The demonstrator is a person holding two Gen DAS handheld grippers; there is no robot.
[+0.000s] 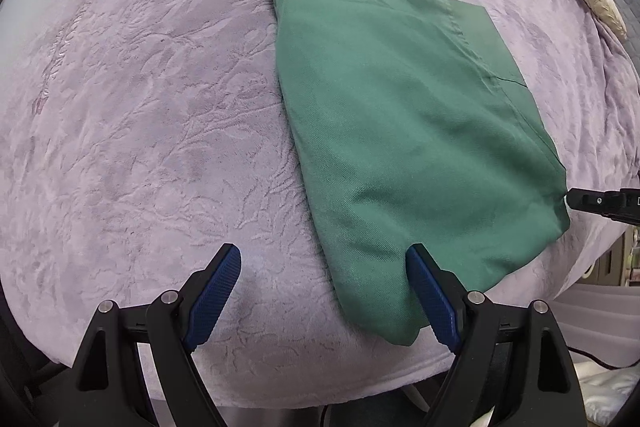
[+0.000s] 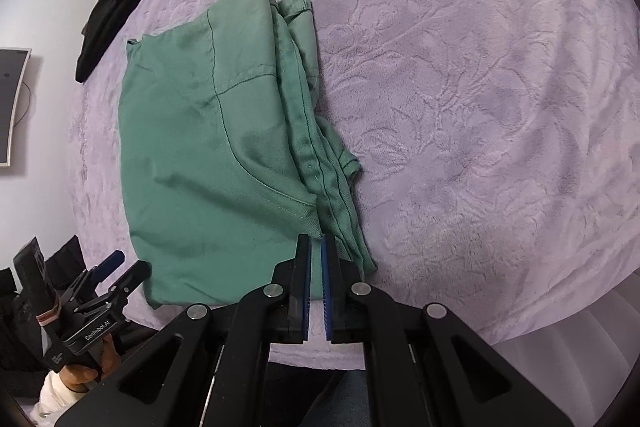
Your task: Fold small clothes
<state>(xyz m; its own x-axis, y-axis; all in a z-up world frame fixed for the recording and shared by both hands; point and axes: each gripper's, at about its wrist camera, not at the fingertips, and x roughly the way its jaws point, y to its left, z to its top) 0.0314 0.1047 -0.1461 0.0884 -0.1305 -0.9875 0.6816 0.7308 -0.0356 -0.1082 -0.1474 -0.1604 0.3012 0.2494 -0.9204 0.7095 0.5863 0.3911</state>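
Nearest the lens, the left gripper (image 1: 324, 291) is standing released, its blue pads (image 1: 214, 301) spread wide, one over bare blanket and the other resting against the near corner of the green garment (image 1: 404, 131). Just to the right, the right gripper (image 2: 317, 283) is nearly clenched at the garment's near edge beside a stitched seam; whether cloth is actually caught between its pads cannot be told. Lying flat on the lilac embossed blanket (image 2: 500, 107), the garment is already folded into a rough rectangle, with bunched layers along its right side. To do this step well, judging from here, the left gripper should be closing on all layers at its corner, and both should be lifting evenly so nothing slips. Farther off, a black garment (image 2: 120, 7) is lying by the blanket's edge. No containers are showing.
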